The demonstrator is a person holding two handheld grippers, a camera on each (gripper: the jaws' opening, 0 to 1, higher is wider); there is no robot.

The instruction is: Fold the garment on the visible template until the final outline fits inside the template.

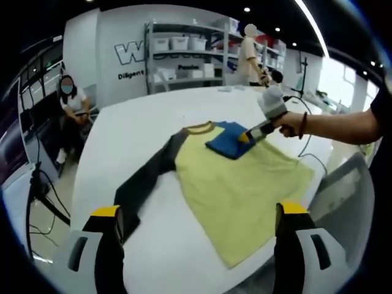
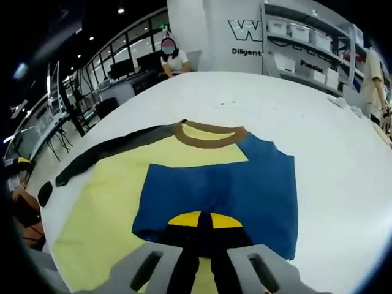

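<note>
The shirt lies flat on the white table, its yellow body spread wide, the brown collar toward the far side and the dark sleeve stretched out straight to one side. The blue sleeve is already laid over the chest, and the right gripper sits at its end with its jaws pressed together on the cloth, so it appears to be gripping that sleeve edge. The left gripper hovers wide open over the near table edge, with nothing in it, close to the cuff of the dark sleeve. No template outline can be made out under the shirt, so the target shape is unclear. The step in hand looks like settling the blue sleeve flat; to do it well, the cloth should be lowered without dragging the yellow layer beneath, then let go only once it lies smooth and square to the collar. The open gripper is well placed to take the dark sleeve near its cuff afterwards.
</note>
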